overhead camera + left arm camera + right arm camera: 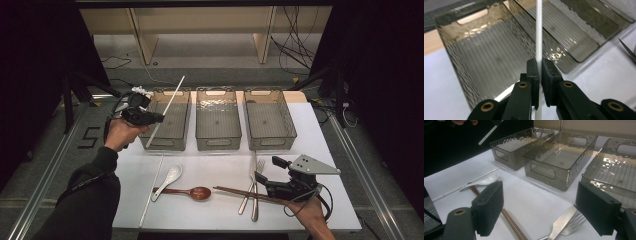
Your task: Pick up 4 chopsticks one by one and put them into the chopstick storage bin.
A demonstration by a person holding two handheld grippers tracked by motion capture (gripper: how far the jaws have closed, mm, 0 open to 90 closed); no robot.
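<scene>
My left gripper (pixel 159 118) hangs at the near-left corner of the left clear bin (pixel 172 142), shut on a white chopstick (pixel 172 95) that slants up and back over that bin. In the left gripper view the pads (pixel 534 72) pinch the white chopstick (pixel 539 30) above the left bin's ribbed floor (pixel 481 57). My right gripper (pixel 266 168) rests low at the table's front right, open, with nothing between its fingers. Beyond its wide jaws (pixel 541 205) lie a fork (pixel 574 223) and a knife (pixel 560 225).
Three clear bins stand in a row at the back: left, middle (pixel 217 142) and right (pixel 270 142). At the front lie a second white chopstick (pixel 150 192), a white spoon (pixel 169 179), a wooden spoon (pixel 192 192), brown chopsticks (pixel 240 192), a fork and a knife (pixel 254 192).
</scene>
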